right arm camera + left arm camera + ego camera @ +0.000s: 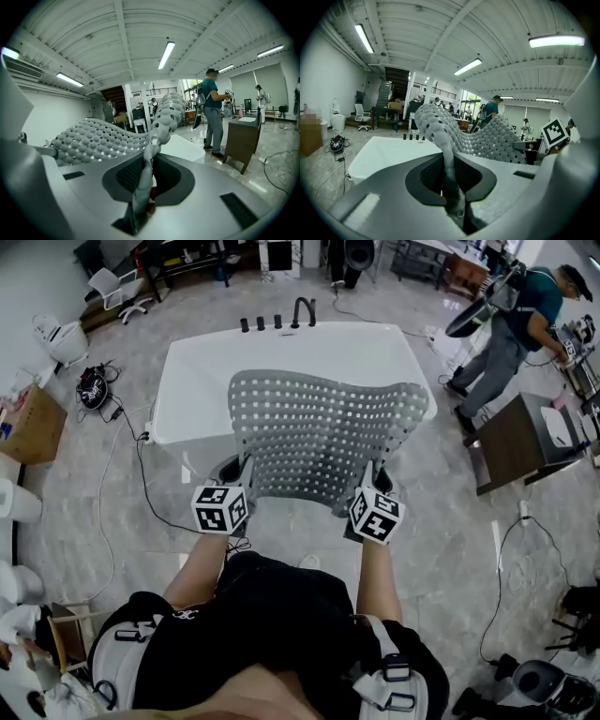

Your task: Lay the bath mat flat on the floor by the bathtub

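Note:
A grey perforated bath mat (323, 432) hangs spread in the air in front of the white bathtub (192, 381), held by its near edge. My left gripper (234, 474) is shut on the mat's near left corner; the mat (454, 136) runs up out of the jaws in the left gripper view. My right gripper (373, 486) is shut on the near right corner, and the right gripper view shows the mat (157, 131) pinched between the jaws. The mat sags a little between the two grippers and hides part of the tub.
Black taps (302, 311) stand at the tub's far rim. A dark desk (514, 442) and a person in a teal shirt (520, 324) are at the right. Cables (506, 559) trail on the marble floor; a cardboard box (30, 423) sits at the left.

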A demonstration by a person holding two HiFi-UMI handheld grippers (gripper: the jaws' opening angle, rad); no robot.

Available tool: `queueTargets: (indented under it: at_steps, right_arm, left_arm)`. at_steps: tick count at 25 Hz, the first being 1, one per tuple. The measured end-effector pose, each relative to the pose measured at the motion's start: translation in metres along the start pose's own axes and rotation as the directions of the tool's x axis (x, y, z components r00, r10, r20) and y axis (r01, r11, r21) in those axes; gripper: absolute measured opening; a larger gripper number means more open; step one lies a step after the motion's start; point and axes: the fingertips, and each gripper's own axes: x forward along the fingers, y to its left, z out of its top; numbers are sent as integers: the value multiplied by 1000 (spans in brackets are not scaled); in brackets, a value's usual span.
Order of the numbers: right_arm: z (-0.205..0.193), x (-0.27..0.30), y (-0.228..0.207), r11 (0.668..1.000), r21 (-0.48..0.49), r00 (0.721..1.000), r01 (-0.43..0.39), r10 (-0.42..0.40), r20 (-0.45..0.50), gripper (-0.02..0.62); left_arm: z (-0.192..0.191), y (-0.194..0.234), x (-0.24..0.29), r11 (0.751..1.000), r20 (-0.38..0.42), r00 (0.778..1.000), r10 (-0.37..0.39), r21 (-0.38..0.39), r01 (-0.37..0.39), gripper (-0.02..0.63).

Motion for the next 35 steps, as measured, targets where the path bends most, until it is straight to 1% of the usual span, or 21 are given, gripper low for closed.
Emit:
queueTargets:
  at_steps: [4,9,14,17,20,22,24,27,31,35]
  right_arm:
    - [-9,37,6,1000,-17,997,-26,25,-70,51]
    - [-37,49,9,998,-46,987,-46,38,-157,52]
    - [-89,80,-1,997,-41,955,-71,56,-292,52]
    - [-125,105,2,996,-41,928,-80,59,-368,52]
    - [-177,118,6,996,-46,890,-81,51,-454,52]
    - [-220,127,4,995,-58,867,-77,38,-497,52]
    - [-268,139,-1,996,-67,846,-63,18,-533,54]
    - [-344,161,-14,998,-52,816,-21,-13,-578,57]
    - [-458,217,-39,999,-45,772,18,-42,-634,57]
    - [-559,277,-65,998,-61,744,21,-56,-666,58]
  left_arm:
    - [-10,9,22,999,-53,998,23,-25,-24,38]
    - [-42,24,23,996,-133,990,48,-68,-57,38]
    - [-98,47,42,983,-261,961,90,-130,-127,38]
    - [-140,69,54,973,-345,933,102,-161,-165,38]
    - [-195,87,61,961,-439,894,91,-197,-194,38]
    - [-238,94,71,959,-480,873,80,-201,-199,38]
    - [-286,99,84,962,-507,859,66,-197,-190,38]
    - [-362,111,104,966,-537,842,52,-188,-179,38]
    - [-475,145,141,956,-577,814,73,-192,-222,38]
    - [-584,182,185,942,-609,788,87,-206,-264,38]
